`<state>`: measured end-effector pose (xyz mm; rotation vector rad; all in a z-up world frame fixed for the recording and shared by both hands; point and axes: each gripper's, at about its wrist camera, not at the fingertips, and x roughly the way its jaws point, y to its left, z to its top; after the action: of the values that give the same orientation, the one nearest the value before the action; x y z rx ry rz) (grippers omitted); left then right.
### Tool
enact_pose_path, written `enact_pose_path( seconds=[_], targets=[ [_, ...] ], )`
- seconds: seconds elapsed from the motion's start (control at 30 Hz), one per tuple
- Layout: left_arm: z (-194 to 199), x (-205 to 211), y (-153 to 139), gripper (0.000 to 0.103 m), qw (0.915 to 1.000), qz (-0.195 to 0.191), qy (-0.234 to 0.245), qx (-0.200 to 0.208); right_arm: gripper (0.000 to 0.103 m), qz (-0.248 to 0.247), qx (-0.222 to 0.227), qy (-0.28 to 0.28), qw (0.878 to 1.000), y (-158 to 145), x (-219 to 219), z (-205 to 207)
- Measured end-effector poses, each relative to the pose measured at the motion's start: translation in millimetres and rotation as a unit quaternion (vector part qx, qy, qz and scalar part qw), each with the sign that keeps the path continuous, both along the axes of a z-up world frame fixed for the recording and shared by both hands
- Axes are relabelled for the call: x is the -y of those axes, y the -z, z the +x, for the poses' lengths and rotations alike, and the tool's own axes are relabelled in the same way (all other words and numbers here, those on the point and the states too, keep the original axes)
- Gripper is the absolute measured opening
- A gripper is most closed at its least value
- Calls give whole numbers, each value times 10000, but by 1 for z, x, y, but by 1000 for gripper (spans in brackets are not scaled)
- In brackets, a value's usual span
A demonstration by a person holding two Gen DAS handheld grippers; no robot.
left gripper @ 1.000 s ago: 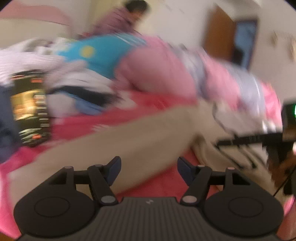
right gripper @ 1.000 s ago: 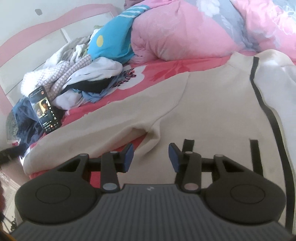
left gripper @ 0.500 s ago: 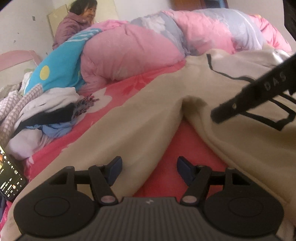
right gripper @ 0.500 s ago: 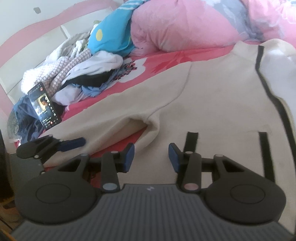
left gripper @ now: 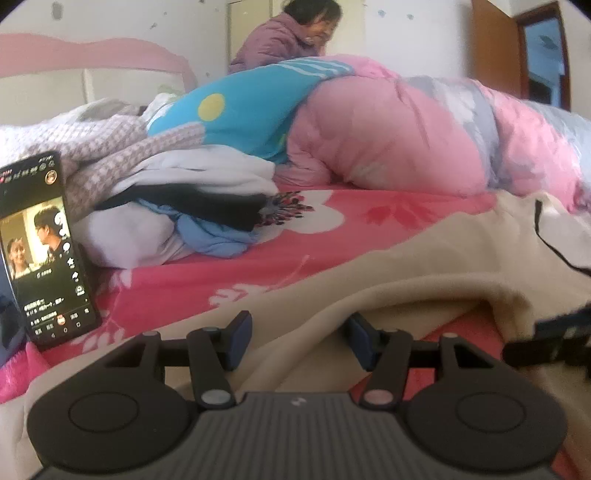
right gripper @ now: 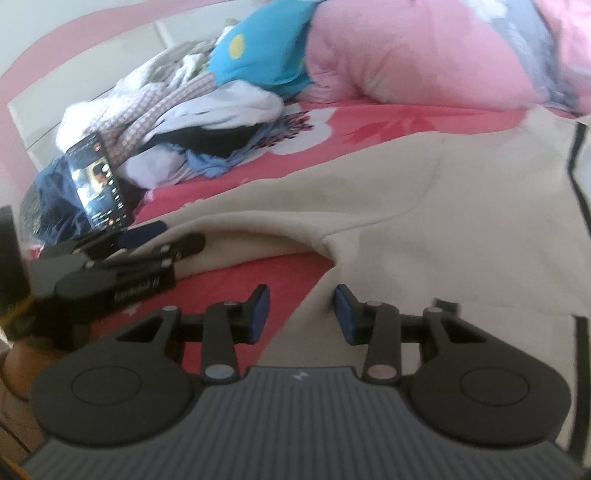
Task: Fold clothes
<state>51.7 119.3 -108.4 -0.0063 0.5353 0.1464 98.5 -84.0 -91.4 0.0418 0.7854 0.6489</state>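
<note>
- While the cream sweatshirt (right gripper: 424, 206) lies spread flat on the bed (left gripper: 369, 229), over the pink flowered sheet, its long sleeve (left gripper: 369, 273) stretches out toward the phone (left gripper: 40, 247) propped against the heap of unfolded clothes (left gripper: 177, 192).
- Left gripper (left gripper: 295, 341): its jaws are closing, with a ridge of sleeve fabric between them; the pads do not yet look pressed onto the cloth, so nothing is gripped.
- Right gripper (right gripper: 301, 314): its jaws are also narrowing, astride the sweatshirt's side edge just below the armpit, where cream cloth meets bare sheet; the right pad looks close to the fabric, but no pinch shows.
- Handling, as a judgement: the fabric looks thick and fleecy, soft and limp, fairly light yet bulky. It should bunch readily and drag on the sheet rather than slide, and it will sag from any single hold.
- Where to take hold: the raised fold along the sleeve suits the left gripper, and the side seam under the arm suits the right; a pinch there should catch both layers.
- Risk: a shallow bite may gather only the upper layer, leaving the fold crooked. Black piping (right gripper: 576, 155) on the body gives a line to fold against.
- Behind the pink quilt (left gripper: 388, 136), a person (left gripper: 291, 33) sits, well clear of the work.
</note>
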Motion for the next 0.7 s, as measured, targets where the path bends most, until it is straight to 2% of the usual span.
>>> enact_pose_path(
  seconds=[0.13, 0.23, 0.33, 0.47, 0.57, 0.63, 0.7],
  targets=[
    [0, -3, 0, 59, 9999, -30, -85, 60, 39, -134, -35, -211, 9997, 13, -14, 7],
    [0, -4, 1, 60, 9999, -58, -92, 50, 40, -338, 143, -394, 9986, 13, -22, 5],
    [-1, -4, 0, 61, 9999, -55, -88, 82, 39, -532, 318, -513, 9968, 3, -24, -1],
    [-4, -3, 0, 61, 9999, -62, -95, 116, 37, -199, 550, -375, 9976, -23, -4, -7],
    [-7, -2, -1, 61, 9998, -14, -96, 159, 29, 87, 664, -126, 9977, -39, 14, 0],
    [-9, 0, -2, 61, 9997, 22, -88, 206, 20, 184, 552, 74, 9983, -38, 20, 12],
    [-11, 1, -3, 61, 9997, 55, -71, 248, 14, 243, 347, 226, 9988, -31, 23, 26]
  ],
)
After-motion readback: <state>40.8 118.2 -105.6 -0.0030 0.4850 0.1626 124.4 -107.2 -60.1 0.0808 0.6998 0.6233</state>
